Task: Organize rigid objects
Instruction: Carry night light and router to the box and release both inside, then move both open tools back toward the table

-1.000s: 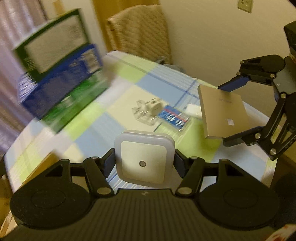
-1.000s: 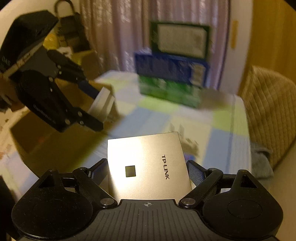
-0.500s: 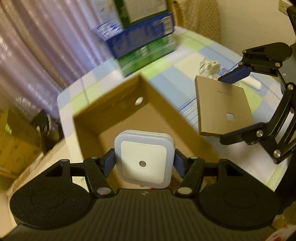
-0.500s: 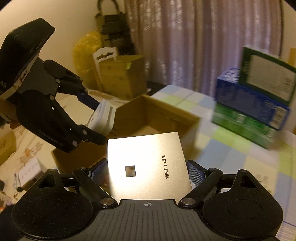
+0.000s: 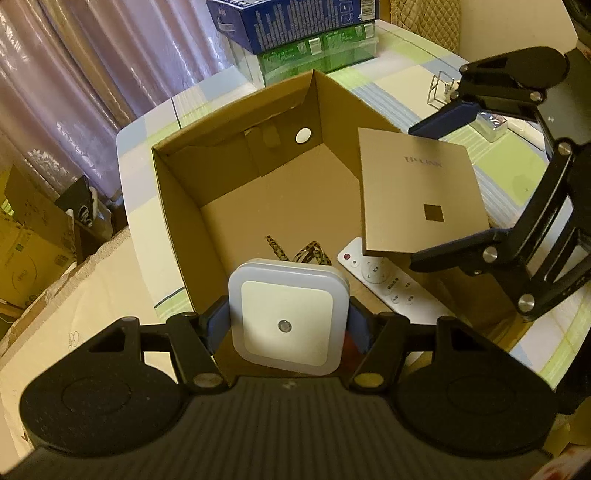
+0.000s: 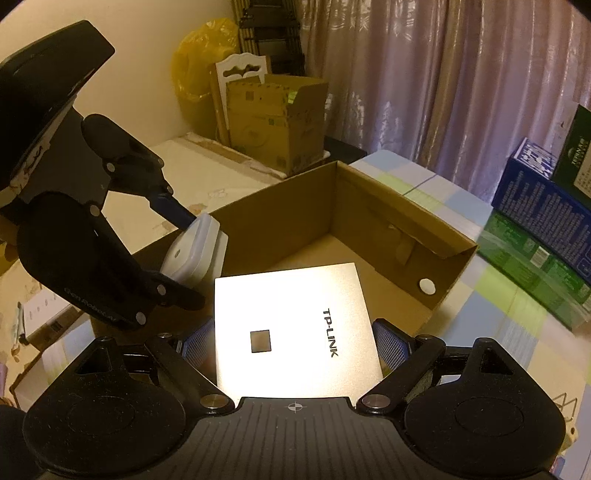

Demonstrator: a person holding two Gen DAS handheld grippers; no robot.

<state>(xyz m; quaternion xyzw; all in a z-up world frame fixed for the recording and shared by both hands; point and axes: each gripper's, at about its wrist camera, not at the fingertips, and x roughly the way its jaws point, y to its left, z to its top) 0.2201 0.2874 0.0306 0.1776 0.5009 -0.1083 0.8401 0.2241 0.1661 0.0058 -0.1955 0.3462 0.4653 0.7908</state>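
Left gripper [image 5: 288, 321] clamped on a small white night light [image 5: 286, 317], blue pads [image 5: 214, 325] pressed against its two side edges, square face turned toward the camera. Seen from the right wrist, same light [image 6: 192, 254] gripped edge-on between the black fingers, hanging just over the near-left rim of the box. Right gripper [image 6: 295, 347] closed on a flat square router [image 6: 295, 325], pads [image 6: 391, 347] against its left and right edges, printed face up, slab tilted a little down toward the box. From the left wrist, that router [image 5: 421, 195] held over the right side of the box, overlapping its right wall.

Directly below and ahead of both loads: open cardboard box [image 5: 177, 221] on the checked table [image 5: 406, 77], mouth up, long axis running from near to far. Floor mostly bare toward the far end; a white remote [image 5: 384, 277] lying near the right wall and a patterned strap [image 5: 306, 254] just beyond the night light, both at the near end. Stacked cartons [image 5: 306, 33] standing past the far wall of the box, well apart from either gripper.

Judged step: carrying both items in for release. Night light sitting nearer the bare floor, straight down from the left fingers; router partly over the wall, so likely needing a shift to the left before letting go, and best kept off the remote
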